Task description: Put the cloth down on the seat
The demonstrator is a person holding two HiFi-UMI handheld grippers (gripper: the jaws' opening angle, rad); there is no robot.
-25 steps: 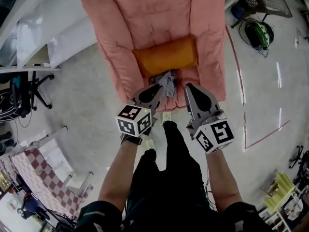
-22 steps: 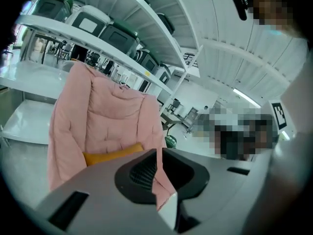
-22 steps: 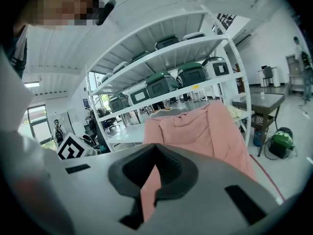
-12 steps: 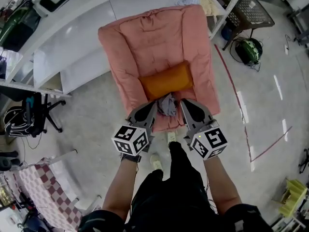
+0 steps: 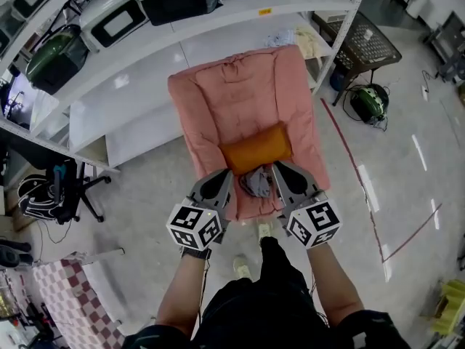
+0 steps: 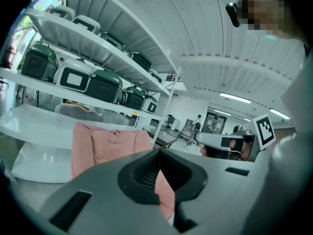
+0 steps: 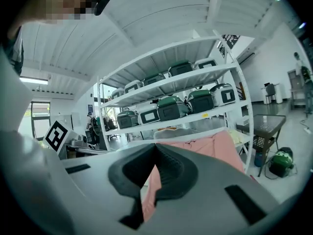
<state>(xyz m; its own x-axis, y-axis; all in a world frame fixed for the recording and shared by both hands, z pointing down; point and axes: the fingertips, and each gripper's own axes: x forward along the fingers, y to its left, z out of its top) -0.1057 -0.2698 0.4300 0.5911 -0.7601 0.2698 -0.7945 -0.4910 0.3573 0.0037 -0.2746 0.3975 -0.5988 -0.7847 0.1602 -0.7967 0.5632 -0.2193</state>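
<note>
cloth [image 5: 254, 182] lies on the seat [image 5: 208, 150] between left tongs [image 5: 226, 174] and right tongs [image 5: 279, 169], both pressed together, empty.

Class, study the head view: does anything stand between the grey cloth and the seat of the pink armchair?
Nothing visible does. The grey cloth already lies on the seat, just in front of the orange cushion. The left gripper and right gripper flank it, jaws shut and empty.

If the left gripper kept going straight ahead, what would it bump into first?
Probably the pink armchair. Its padded back shows right behind the closed tips of the left gripper. Depth is hard to judge from here, so that's a best guess.
</note>
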